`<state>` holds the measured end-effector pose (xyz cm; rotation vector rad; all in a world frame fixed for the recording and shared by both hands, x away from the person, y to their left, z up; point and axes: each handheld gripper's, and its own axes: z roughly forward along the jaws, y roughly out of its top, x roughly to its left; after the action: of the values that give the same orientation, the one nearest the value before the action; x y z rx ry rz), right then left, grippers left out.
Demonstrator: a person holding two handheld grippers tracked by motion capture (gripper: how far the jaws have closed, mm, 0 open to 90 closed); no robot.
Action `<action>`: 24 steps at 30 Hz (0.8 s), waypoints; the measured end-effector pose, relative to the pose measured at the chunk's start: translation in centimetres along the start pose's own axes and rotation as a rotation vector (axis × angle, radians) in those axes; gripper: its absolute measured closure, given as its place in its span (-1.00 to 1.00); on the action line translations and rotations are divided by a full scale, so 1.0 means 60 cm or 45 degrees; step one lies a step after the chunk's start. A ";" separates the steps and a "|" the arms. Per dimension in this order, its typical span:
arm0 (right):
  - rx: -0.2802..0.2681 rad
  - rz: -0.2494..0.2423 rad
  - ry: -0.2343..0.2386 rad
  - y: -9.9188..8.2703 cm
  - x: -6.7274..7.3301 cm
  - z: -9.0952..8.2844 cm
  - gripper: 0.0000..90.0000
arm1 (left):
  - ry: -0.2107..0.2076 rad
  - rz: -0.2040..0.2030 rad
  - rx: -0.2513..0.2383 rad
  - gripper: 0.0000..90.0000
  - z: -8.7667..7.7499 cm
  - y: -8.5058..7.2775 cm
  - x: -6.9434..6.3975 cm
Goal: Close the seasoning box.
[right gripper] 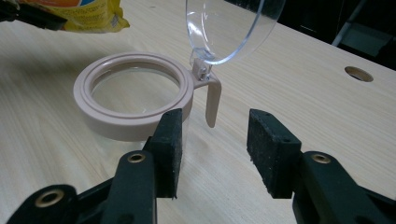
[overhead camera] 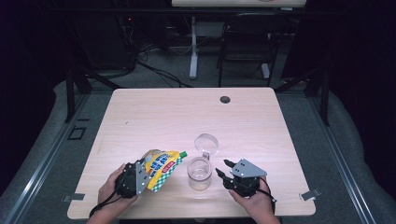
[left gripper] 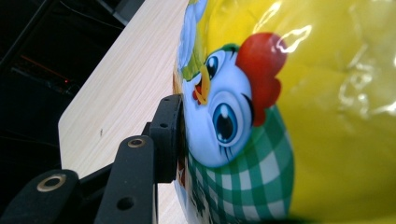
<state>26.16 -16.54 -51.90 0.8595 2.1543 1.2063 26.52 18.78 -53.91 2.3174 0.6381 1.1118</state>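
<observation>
My left gripper [overhead camera: 145,173] clamps a yellow, green-checked snack bag [overhead camera: 162,167] above the table's [overhead camera: 154,112] near edge; my right gripper [overhead camera: 224,169] hangs open just beside the clear, beige-rimmed jar [overhead camera: 200,173], lid [overhead camera: 207,143] flipped up.

left tool [overhead camera: 140,175]: clamped, tilted inward | right tool [overhead camera: 223,169]: jaws apart, level

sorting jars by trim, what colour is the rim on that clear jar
Pale pinkish beige, matching its latch tab; the rim shows best in the right gripper view.
</observation>
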 end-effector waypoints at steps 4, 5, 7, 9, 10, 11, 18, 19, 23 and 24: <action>0.004 -0.027 0.000 0.004 0.004 -0.004 0.34 | 0.009 0.026 0.004 0.33 0.000 0.002 -0.004; 0.004 -0.030 -0.001 0.006 0.005 -0.005 0.36 | 0.009 0.028 0.002 0.33 0.001 0.003 -0.005; 0.003 -0.054 -0.009 0.009 0.008 -0.007 0.41 | 0.008 0.035 0.003 0.33 0.001 0.004 -0.006; 0.003 -0.088 -0.027 0.011 0.011 -0.009 0.43 | 0.021 0.041 -0.002 0.33 0.002 0.004 -0.008; 0.006 -0.092 -0.029 0.012 0.012 -0.009 0.44 | 0.023 0.047 -0.001 0.33 0.001 0.005 -0.009; 0.001 -0.092 -0.026 0.013 0.012 -0.010 0.44 | 0.023 0.047 -0.002 0.33 0.001 0.006 -0.009; -0.044 -0.085 -0.018 0.021 0.015 -0.017 0.31 | 0.019 0.066 0.001 0.33 0.000 0.010 -0.013; -0.046 -0.092 -0.015 0.022 0.015 -0.017 0.29 | 0.014 0.069 -0.001 0.33 0.000 0.010 -0.014; -0.046 -0.085 0.000 0.023 0.014 -0.015 0.20 | 0.014 0.080 0.000 0.33 0.001 0.013 -0.017; -0.046 -0.089 -0.002 0.023 0.015 -0.015 0.18 | 0.017 0.084 0.000 0.33 0.001 0.014 -0.017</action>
<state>25.34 -15.82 -50.39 0.7639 2.1367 1.2055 26.14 17.51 -54.04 2.3482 0.5699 1.1577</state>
